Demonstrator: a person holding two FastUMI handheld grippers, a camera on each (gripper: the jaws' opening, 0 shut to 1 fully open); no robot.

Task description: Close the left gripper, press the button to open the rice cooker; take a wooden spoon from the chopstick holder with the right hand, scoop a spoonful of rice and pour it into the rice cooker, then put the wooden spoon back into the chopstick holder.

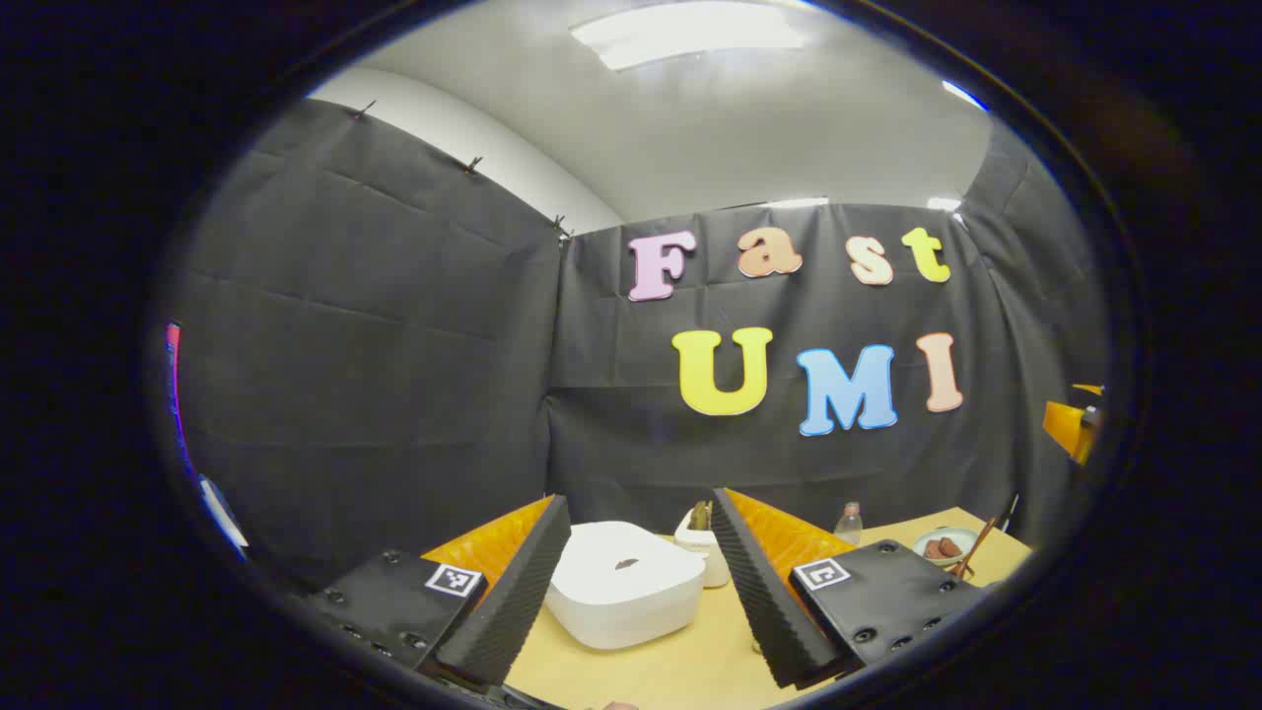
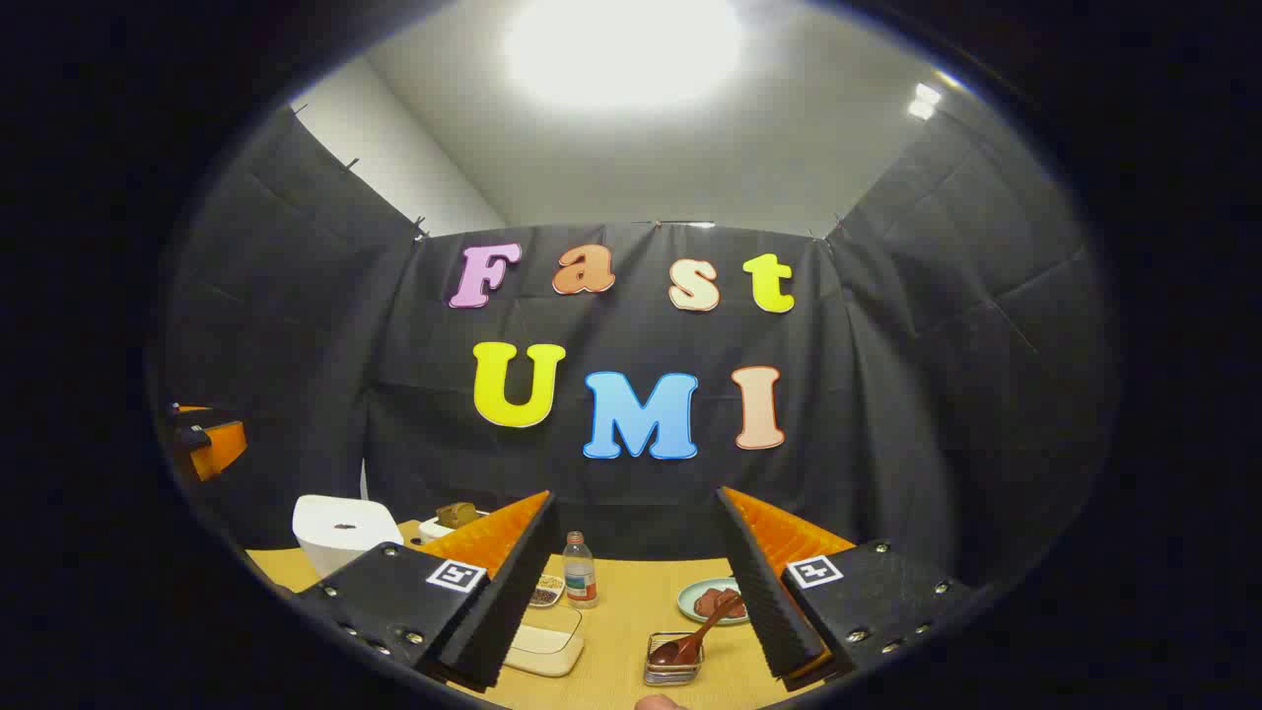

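The white rice cooker [image 1: 623, 582] stands on the tan table with its lid down and a small dark button [image 1: 627, 564] on top. My left gripper [image 1: 640, 498] hangs open above and in front of it, holding nothing. The cooker [image 2: 340, 532] also appears at the far left in the right gripper view. There my right gripper [image 2: 636, 493] is open and empty above the table. Below it a wooden spoon [image 2: 695, 636] leans in a small wire chopstick holder [image 2: 674, 661]. A clear box of rice [image 2: 542, 641] lies to the left of the holder.
A white pot [image 1: 702, 552] stands right behind the cooker. A small bottle [image 2: 580, 572], a little dish [image 2: 545, 592] and a plate with brown pieces [image 2: 710, 600] sit toward the back of the table [image 2: 621, 611]. Black cloth walls close in three sides.
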